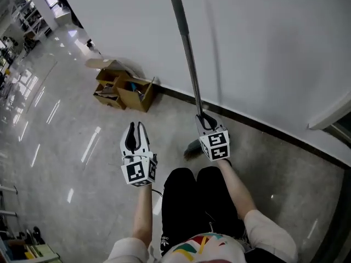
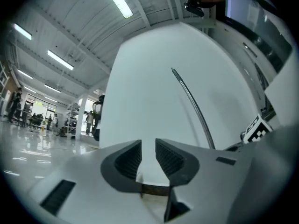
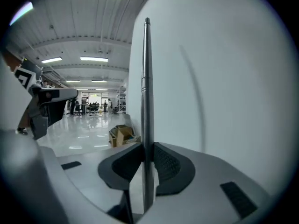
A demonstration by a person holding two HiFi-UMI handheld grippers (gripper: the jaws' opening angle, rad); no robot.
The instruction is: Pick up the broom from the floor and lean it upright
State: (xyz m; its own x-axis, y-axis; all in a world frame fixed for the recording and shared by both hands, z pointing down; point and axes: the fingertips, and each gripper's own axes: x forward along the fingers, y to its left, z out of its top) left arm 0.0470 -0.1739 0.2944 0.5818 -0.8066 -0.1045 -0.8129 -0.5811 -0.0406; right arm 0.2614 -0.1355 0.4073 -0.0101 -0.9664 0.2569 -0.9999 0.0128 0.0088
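— Broom (image 1: 189, 53), head view?
— It's standing nearly upright by the wall (image 1: 263, 48); the right gripper (image 1: 204, 123) is clamping its handle (image 1: 193, 86) low, the left gripper (image 1: 136, 133) hovering apart.
— Left gripper view?
— Jaws are gaping narrowly, empty; handle off right.
— Right gripper view?
— Pads (image 3: 166, 164) are squeezing the handle.

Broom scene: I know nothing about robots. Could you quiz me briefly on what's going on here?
1. True or false: the left gripper holds nothing.
2. Where do the boxes stand? A: on the floor, by the wall. B: on a table. C: on a shelf.
3. Fill in: the right gripper has its jaws shut on the broom, gripping its ____.

Key: 1 true; 2 A; 3 handle.
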